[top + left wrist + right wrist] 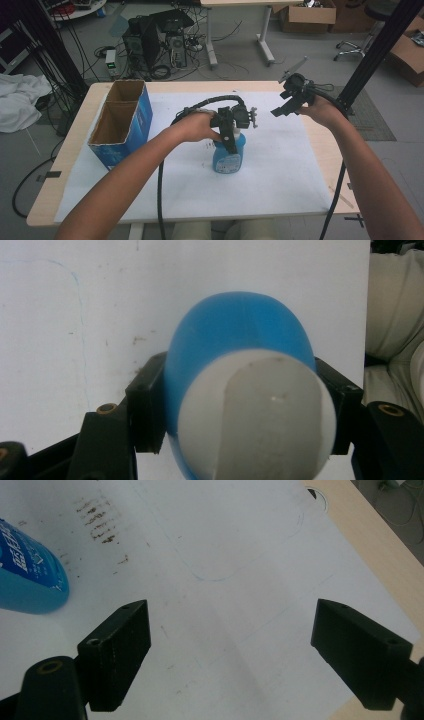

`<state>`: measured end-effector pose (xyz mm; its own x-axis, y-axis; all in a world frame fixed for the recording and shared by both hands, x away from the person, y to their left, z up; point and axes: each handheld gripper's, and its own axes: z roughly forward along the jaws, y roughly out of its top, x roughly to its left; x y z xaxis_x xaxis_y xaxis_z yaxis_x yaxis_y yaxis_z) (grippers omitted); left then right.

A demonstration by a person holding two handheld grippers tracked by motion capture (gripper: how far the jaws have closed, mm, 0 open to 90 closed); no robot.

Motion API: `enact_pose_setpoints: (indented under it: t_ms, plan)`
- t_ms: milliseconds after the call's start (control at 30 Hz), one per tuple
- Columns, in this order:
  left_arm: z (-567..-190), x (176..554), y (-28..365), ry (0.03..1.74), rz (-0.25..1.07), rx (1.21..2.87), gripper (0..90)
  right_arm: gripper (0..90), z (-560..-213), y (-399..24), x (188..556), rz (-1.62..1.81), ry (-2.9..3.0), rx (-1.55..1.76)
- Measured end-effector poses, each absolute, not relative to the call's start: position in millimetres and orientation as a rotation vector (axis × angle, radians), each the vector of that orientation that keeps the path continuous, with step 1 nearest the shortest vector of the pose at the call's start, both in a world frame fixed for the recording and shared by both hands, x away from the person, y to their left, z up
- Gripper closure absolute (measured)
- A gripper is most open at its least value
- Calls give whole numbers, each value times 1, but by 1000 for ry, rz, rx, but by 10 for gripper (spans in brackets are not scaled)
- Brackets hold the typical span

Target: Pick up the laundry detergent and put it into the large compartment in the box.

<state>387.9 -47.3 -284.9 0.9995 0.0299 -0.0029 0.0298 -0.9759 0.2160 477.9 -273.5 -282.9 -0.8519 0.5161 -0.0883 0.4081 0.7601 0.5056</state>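
While a person's two forearms reach in from the near edge of the table (60,200), the left gripper (231,141) stands over a blue bottle (229,156) near the middle of the white sheet (280,175), its black jaws pressed against the bottle's two sides just below the white cap (255,415). Seen along those jaws in the left gripper view, the cap and the blue shoulder sit squarely between the pads (146,410), with the sheet below. A black cable (161,190) loops from this gripper back over the near table edge. To the right and slightly farther off, the right gripper (286,107) hangs in the air above the sheet, well apart from the bottle, its jaws spread wide with nothing between them; its own view looks down on bare, faintly stained paper, the bottle's labelled base (30,575) off at the left edge. Left of the bottle stands an open blue cardboard box (122,122) with two compartments, near but clear of the left arm. Beyond the far table edge the floor holds computer towers (157,42) amid tangled cables, a second table's legs (265,35), cardboard boxes (307,17) and a white cloth (20,100) at far left
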Motion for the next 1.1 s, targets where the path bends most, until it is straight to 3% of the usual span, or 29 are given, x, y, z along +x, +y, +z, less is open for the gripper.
enact_pose_setpoints:
  t_ms: [567,1100]
  plan:
    - [-278,388,-40,113,-17,2920,378,160,-284,-274,475,712,2743,724]
    - [-205,386,-14,356,121,2862,378,161,-282,-273,470,713,2750,716]
